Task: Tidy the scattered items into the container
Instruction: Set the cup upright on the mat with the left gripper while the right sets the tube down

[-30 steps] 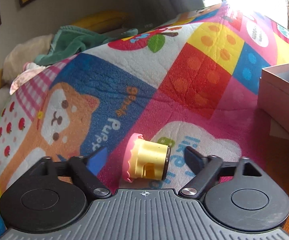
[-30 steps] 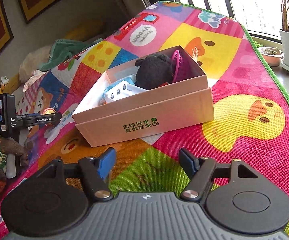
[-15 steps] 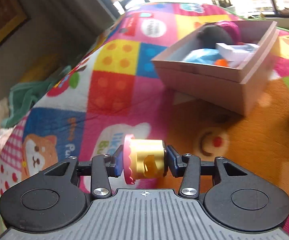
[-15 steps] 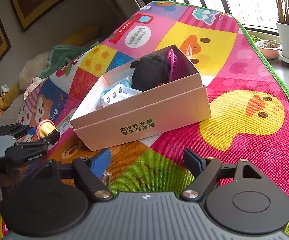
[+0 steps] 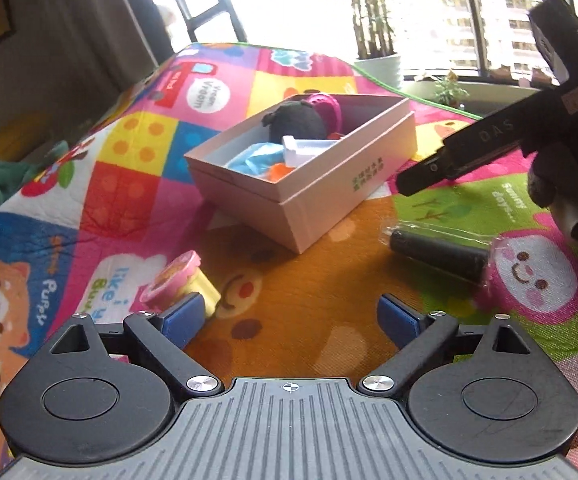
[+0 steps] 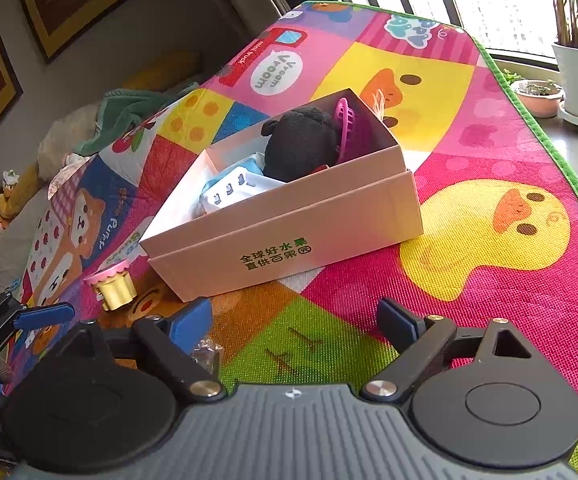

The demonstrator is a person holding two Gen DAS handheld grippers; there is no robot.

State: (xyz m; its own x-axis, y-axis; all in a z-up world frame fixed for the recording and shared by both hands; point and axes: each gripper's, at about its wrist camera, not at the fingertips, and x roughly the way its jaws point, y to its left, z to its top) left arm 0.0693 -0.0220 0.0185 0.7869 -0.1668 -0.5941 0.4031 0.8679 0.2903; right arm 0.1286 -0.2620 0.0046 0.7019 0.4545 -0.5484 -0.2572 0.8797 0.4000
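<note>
Inside box (image 6: 289,236): black plush (image 6: 301,144)

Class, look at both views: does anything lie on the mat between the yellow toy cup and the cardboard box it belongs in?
Nothing visible does. The yellow toy cup lies on the mat just off the near left corner of the cardboard box, with only bare mat between them. The wrapped black tube lies off to the other side.
</note>
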